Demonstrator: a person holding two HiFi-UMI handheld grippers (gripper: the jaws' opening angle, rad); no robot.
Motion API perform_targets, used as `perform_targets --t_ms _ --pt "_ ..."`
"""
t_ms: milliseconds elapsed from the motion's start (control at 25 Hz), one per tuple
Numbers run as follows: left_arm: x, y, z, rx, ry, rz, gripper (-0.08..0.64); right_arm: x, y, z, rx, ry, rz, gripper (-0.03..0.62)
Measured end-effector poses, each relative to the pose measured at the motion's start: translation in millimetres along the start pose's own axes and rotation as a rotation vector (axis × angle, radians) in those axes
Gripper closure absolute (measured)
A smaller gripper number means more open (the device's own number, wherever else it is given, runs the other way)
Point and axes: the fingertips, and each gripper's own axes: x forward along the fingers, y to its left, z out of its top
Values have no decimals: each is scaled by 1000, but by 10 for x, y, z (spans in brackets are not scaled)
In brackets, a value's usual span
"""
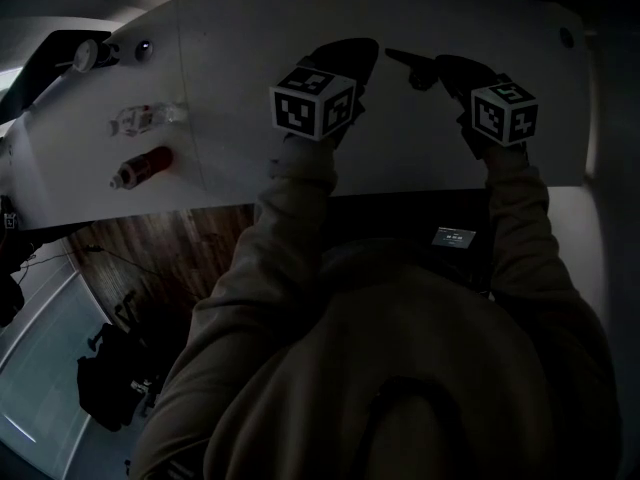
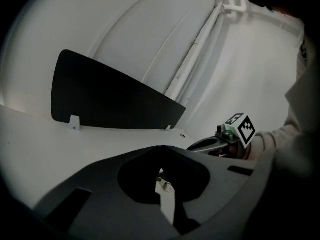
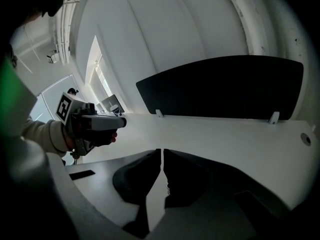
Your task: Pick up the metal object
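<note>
In the dim head view, three small items lie at the left end of the white table (image 1: 400,148): a pale round-ended piece (image 1: 86,56), a clear silvery piece (image 1: 148,118) and a red one with a white tip (image 1: 142,165). Which of them is metal I cannot tell. My left gripper (image 1: 366,47) and right gripper (image 1: 393,56) hover side by side over the table's middle, far right of those items. Both are shut and hold nothing. The left gripper (image 2: 161,149) sees only bare table, and so does the right gripper (image 3: 162,152).
A black panel (image 2: 110,101) (image 3: 225,86) stands on small white feet along the table's far edge. A round hole (image 1: 567,36) (image 3: 306,139) sits near the table's right corner. A dark wooden floor (image 1: 150,248) lies below the near edge.
</note>
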Motion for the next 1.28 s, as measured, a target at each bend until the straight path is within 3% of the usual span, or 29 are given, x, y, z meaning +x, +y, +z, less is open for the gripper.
perform_targets --t_ms 280,400,600,720,1280 --pt "45 44 -147 -79 -13 -9 558 105 -92 -170 -20 33 -55 557" --pt "58 104 -198 -87 -12 -4 558 205 -105 -240 -62 69 -74 443" --pt "116 143 -364 -124 0 -11 558 320 -127 -499 -196 176 -90 386" --pt "141 135 -382 -187 -25 -37 558 392 -95 -631 -228 216 -83 373" --pt "248 277 -661 -232 9 -32 558 618 -242 -915 -258 284 -110 360"
